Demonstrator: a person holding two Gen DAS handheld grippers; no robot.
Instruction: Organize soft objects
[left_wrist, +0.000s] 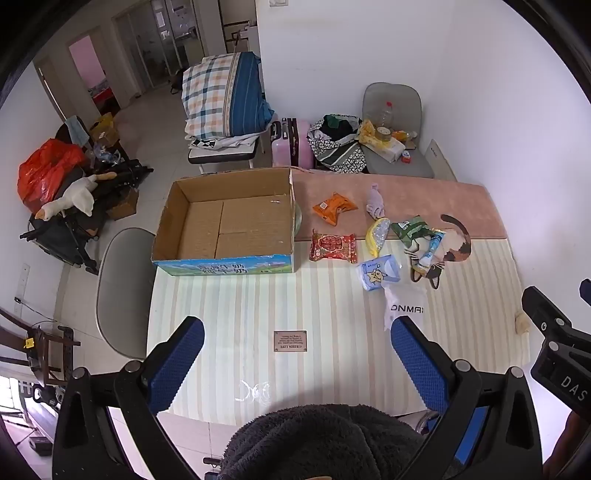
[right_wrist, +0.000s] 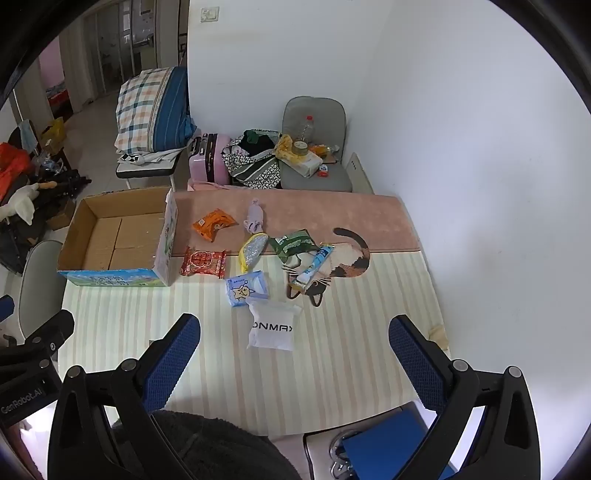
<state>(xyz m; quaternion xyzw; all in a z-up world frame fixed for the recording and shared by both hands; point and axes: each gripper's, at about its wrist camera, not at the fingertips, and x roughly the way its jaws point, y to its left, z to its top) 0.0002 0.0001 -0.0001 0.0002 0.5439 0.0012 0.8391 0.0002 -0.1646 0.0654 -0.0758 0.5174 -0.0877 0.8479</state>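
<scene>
I'm looking down over the counter (right_wrist: 332, 387) with both claws high and spread wide, nothing between the pads: left claw (left_wrist: 297, 365), right claw (right_wrist: 294, 363).

Biggest thing first: the cardboard box (right_wrist: 118, 236) at ten o'clock in the right view, open and empty, stiff walls. I judge that's where the soft stuff goes.

The packets lie in a loose cluster at twelve o'clock, just right of the box. The white pouch (right_wrist: 272, 326) is nearest me, limp and light by the look, so I'd pinch it across the middle. Touching its far edge, the blue star pack (right_wrist: 246, 283) looks squashy and slick. The red packet (right_wrist: 203, 262) sits just beside the box wall, which crowds a claw coming from that side. Beyond it, the orange packet (right_wrist: 213, 222) has open room around it. The green bag (right_wrist: 291, 243) lies partly under the long blue tube (right_wrist: 314, 267), so the tube probably comes off first. The yellow pouch (right_wrist: 252, 250) and lilac cloth toy (right_wrist: 254, 218) are small, soft, easy squeezes.

Crinkly film may slip; I'd grip mid-body, not corners.
</scene>
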